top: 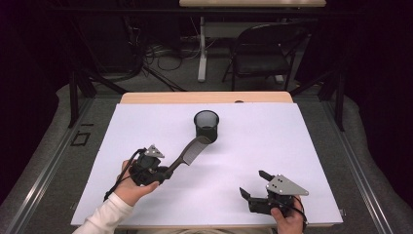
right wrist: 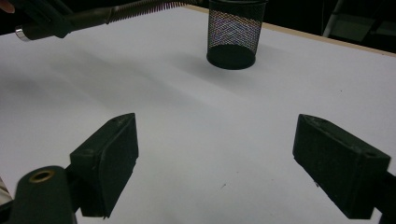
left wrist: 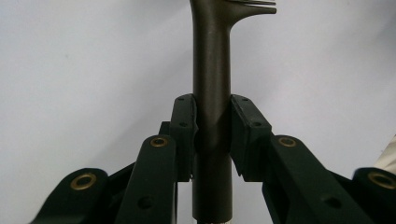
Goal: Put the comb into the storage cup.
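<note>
Left claw (top: pixel 164 171) grips the comb (top: pixel 191 150) by its handle at frame centre, teeth end beside the mesh cup (top: pixel 206 126). Next, likely tip it in. Right claw (top: pixel 254 184) hangs released.

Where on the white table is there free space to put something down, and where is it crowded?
Free: the broad white sheet right of the mesh cup, the strip left of it, and the middle between both hand-held grippers. Crowded: the line from the left hand-held gripper along the comb to the cup, and the near right corner by the open right hand-held gripper.
</note>
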Tool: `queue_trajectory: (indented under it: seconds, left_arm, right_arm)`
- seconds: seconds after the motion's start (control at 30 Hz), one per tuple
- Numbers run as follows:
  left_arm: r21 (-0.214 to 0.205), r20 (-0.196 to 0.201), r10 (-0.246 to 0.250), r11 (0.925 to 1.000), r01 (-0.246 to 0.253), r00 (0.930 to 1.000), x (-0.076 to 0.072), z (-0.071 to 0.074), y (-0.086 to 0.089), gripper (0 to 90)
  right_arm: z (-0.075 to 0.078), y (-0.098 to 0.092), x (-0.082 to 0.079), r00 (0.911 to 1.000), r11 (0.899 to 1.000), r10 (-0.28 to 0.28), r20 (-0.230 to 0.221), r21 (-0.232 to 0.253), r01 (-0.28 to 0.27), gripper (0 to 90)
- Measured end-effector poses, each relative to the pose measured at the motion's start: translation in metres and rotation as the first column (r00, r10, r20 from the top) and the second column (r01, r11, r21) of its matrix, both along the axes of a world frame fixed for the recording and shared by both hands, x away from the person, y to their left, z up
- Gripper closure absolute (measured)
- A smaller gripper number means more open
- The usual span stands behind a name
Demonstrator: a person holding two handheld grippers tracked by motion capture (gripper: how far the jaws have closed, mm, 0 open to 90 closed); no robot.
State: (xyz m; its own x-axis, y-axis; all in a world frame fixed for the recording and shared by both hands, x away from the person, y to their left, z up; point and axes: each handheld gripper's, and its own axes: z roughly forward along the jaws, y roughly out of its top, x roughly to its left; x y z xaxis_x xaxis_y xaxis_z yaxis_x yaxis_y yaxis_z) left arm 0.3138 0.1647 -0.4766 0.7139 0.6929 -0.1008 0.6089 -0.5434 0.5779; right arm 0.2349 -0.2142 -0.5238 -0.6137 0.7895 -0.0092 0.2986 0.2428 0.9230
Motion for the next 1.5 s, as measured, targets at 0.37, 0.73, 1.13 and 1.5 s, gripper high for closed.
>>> queue_trajectory:
  seconds: [0.37,0.73,1.13,1.5]
  left_arm:
    - [-0.066,0.107,0.02,0.9977,-0.013,0.994,-0.003,0.01,-0.005,72.7]
    - [-0.118,0.192,0.047,0.9927,-0.025,0.9803,-0.005,0.015,-0.012,72.7]
    - [-0.179,0.28,0.076,0.9836,-0.026,0.9571,-0.007,0.021,-0.022,72.7]
    - [-0.213,0.336,0.102,0.9765,-0.03,0.9362,-0.006,0.02,-0.031,72.7]
  right_arm:
    - [0.0,0.0,0.0,1.0,1.0,0.0,0.0,-0.002,0.0,14.0]
    - [0.0,0.0,0.0,1.0,1.0,0.001,0.0,-0.003,-0.001,14.0]
    - [0.0,0.0,0.0,1.0,1.0,-0.002,-0.006,-0.001,0.002,14.0]
    - [0.0,0.0,0.0,1.0,1.0,0.0,-0.008,-0.001,0.0,14.0]
